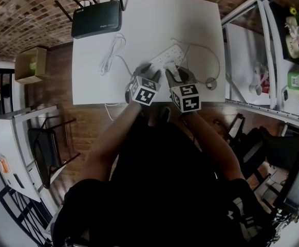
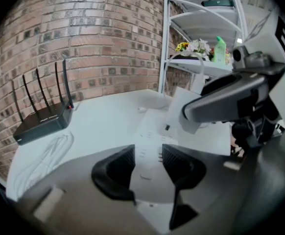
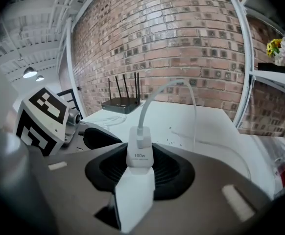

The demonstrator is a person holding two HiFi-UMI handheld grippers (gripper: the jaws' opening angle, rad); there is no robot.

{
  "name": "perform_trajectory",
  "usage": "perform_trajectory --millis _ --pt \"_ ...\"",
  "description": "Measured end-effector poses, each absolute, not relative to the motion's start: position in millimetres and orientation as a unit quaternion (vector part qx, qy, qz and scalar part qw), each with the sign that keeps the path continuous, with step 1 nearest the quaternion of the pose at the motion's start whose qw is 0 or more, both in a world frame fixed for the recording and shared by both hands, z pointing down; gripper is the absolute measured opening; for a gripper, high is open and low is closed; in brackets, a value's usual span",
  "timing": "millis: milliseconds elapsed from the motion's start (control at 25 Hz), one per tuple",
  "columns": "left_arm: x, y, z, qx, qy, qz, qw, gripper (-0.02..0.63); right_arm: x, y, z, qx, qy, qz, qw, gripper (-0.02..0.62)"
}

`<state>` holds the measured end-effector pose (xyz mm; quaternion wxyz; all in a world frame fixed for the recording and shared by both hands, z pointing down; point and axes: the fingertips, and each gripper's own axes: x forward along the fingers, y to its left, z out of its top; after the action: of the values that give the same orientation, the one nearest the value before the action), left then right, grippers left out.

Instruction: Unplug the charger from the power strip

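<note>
A white power strip (image 1: 166, 57) lies near the front of the white table (image 1: 139, 19). My left gripper (image 1: 150, 72) straddles the strip's near end. In the left gripper view the strip (image 2: 150, 143) runs between the dark pads (image 2: 119, 166), which press on its sides. My right gripper (image 1: 173, 75) is shut on a white charger (image 3: 139, 155) marked 100w, whose white cable (image 3: 154, 99) arcs upward from it. From the left gripper view the charger (image 2: 181, 112) sits over the strip's far part. Whether its prongs are in a socket is hidden.
A black router (image 1: 96, 18) with antennas stands at the table's far left corner, and a loose coil of white cable (image 1: 111, 53) lies in front of it. A white metal shelf (image 1: 273, 60) with flowers and bottles stands to the right. A cardboard box (image 1: 30, 64) sits on the floor to the left.
</note>
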<state>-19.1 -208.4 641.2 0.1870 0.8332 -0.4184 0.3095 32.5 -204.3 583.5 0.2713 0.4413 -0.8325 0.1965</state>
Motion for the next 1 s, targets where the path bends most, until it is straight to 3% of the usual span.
perform_trajectory --millis 440,1000 --pt "-15.6 -198.5 556.3 0.856 -0.437 0.201 0.189 0.175 48.6 -198.5 545.7 0.444 -0.834 0.271 0.182 0.141" --pt "-17.4 -154.9 461.4 0.872 -0.417 0.081 0.242 0.149 102.8 -181.2 503.0 0.454 -0.796 0.397 0.044 0.141"
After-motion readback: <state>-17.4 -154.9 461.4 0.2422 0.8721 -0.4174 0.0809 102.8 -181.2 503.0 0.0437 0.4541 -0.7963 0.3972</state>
